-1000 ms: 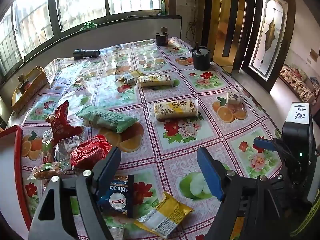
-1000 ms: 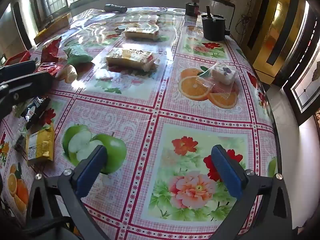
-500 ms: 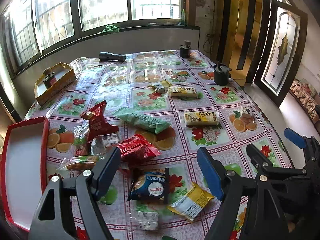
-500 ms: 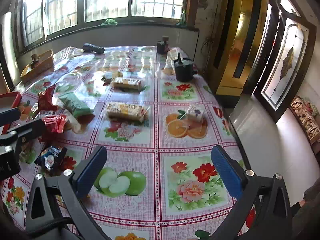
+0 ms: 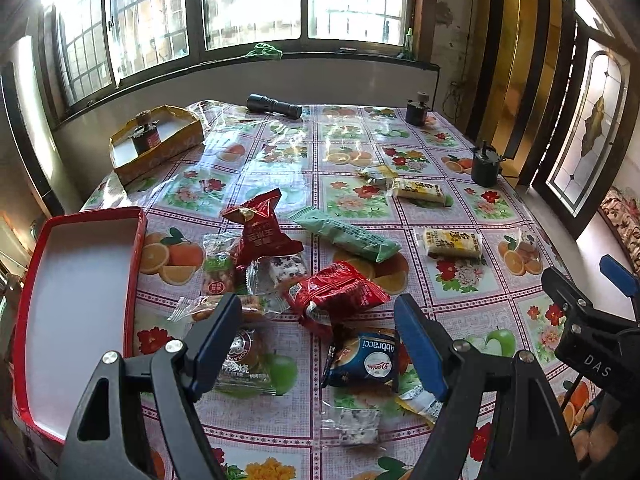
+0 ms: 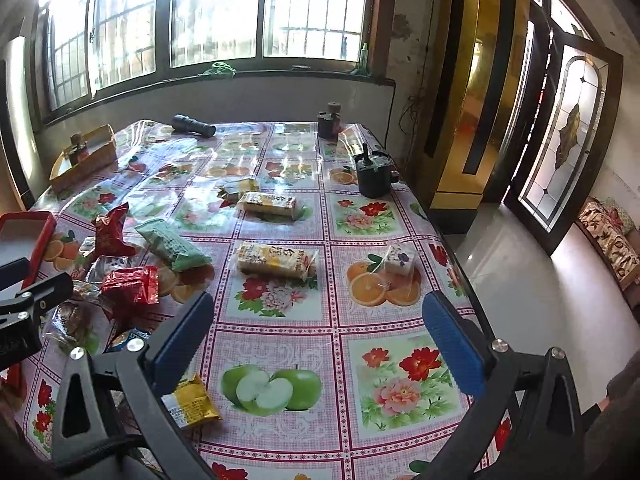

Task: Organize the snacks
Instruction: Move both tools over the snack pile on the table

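Left gripper (image 5: pixel 320 340): jaws spread wide, nothing between them, held above the near-left part of the table (image 5: pixel 280 184), which is covered in a glossy fruit-and-flower patterned oilcloth. Right gripper (image 6: pixel 320 336): jaws likewise released and empty, above the near-right part of the table over the printed green apples.

Snacks lie scattered, mostly left of centre. Crumpled red foil packet (image 5: pixel 340 294) sits just beyond the left gripper's fingers; dark blue "Abbracci" biscuit packet (image 5: pixel 366 362) lies under the gap between them. Upright red pouch (image 5: pixel 260 232) stands farther back, with the long pale-green wrapped bar (image 5: pixel 348 238) beside it. Yellow-labelled cake bar in clear wrap (image 6: pixel 274 262) lies mid-table; a second similar bar (image 6: pixel 268 203) lies beyond it. Small yellow sachet (image 6: pixel 190 400) is beside the right gripper's left finger.

Red-rimmed white tray (image 5: pixel 136 272) sits at the left table edge, holding no snacks. Yellow cardboard box (image 5: pixel 176 140) and black flashlight (image 5: pixel 274 106) rest at the far side.
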